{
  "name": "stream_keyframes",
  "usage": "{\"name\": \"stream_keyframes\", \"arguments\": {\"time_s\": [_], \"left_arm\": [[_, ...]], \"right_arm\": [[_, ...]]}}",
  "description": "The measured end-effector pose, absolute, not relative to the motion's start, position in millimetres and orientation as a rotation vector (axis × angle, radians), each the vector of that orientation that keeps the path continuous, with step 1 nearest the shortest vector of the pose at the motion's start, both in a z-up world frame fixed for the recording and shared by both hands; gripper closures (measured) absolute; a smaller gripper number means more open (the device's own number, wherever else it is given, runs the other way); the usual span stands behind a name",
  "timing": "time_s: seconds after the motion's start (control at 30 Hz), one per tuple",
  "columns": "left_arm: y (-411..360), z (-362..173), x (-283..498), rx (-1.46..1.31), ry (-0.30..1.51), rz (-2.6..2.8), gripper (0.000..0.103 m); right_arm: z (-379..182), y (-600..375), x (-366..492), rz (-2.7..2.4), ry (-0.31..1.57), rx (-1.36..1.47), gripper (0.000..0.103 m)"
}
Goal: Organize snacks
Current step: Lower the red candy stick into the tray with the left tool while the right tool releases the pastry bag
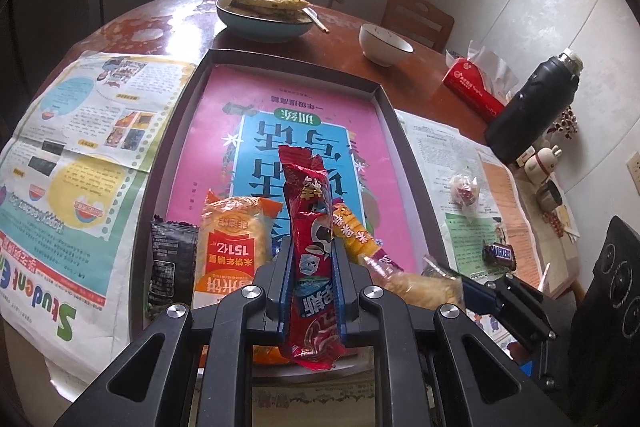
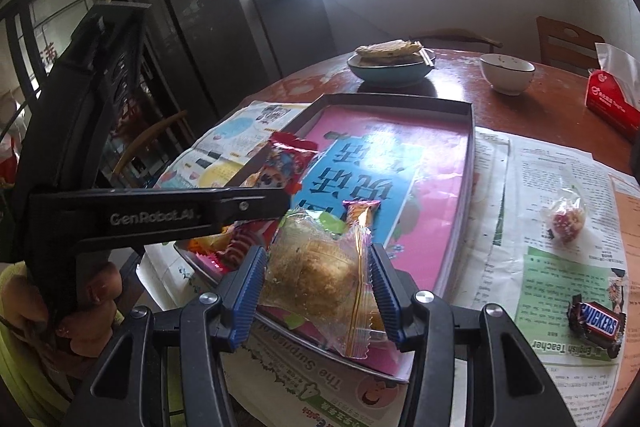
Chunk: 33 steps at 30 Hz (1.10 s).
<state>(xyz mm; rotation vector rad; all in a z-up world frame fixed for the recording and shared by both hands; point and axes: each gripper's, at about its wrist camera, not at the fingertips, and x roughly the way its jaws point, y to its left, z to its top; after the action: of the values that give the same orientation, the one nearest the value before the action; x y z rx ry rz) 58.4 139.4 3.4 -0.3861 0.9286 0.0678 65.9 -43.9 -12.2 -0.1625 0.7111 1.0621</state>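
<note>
The red snack packet stands clamped lengthwise in the left tongs, above the near end of the tray. The clear-wrapped pastry is pinched in the right tongs, also at the tray's near edge, with an orange wrapped bar just beside it. Inside the tray, a yellow packet and a black packet lie side by side at the near left corner on a pink printed sheet. The tray rests on newspaper covering the round wooden surface. To the right of the tray, on the newspaper, lie a chocolate bar and a small clear-wrapped sweet, well apart from each other. Farther back stand a dish of flatbread, a white bowl, a red tissue box and a black flask.
</note>
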Motion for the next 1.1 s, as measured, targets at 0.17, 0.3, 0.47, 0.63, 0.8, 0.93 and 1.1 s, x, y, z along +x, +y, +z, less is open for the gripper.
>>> {"name": "stream_keyframes", "arguments": {"time_s": [0.17, 0.3, 0.47, 0.63, 0.8, 0.93, 1.1], "left_arm": [[140, 1, 64, -0.386, 0.935, 0.067, 0.086], [141, -1, 66, -0.389, 0.939, 0.065, 0.086], [143, -2, 68, -0.389, 0.94, 0.07, 0.086], [144, -2, 69, -0.387, 0.937, 0.067, 0.086], [144, -2, 70, -0.383, 0.936, 0.066, 0.086], [146, -2, 70, -0.381, 0.935, 0.076, 0.086], [149, -2, 69, -0.386, 0.931, 0.082, 0.085]], "right_arm": [[-17, -40, 64, 1.069, 0.712, -0.179, 0.051], [-18, -37, 65, 1.072, 0.704, -0.188, 0.051], [-22, -33, 66, 1.073, 0.703, -0.202, 0.051], [-24, -31, 68, 1.072, 0.702, -0.202, 0.051], [-24, -29, 70, 1.069, 0.695, -0.197, 0.051], [-27, -25, 62, 1.09, 0.691, -0.23, 0.051], [-30, -22, 55, 1.103, 0.684, -0.255, 0.051]]}}
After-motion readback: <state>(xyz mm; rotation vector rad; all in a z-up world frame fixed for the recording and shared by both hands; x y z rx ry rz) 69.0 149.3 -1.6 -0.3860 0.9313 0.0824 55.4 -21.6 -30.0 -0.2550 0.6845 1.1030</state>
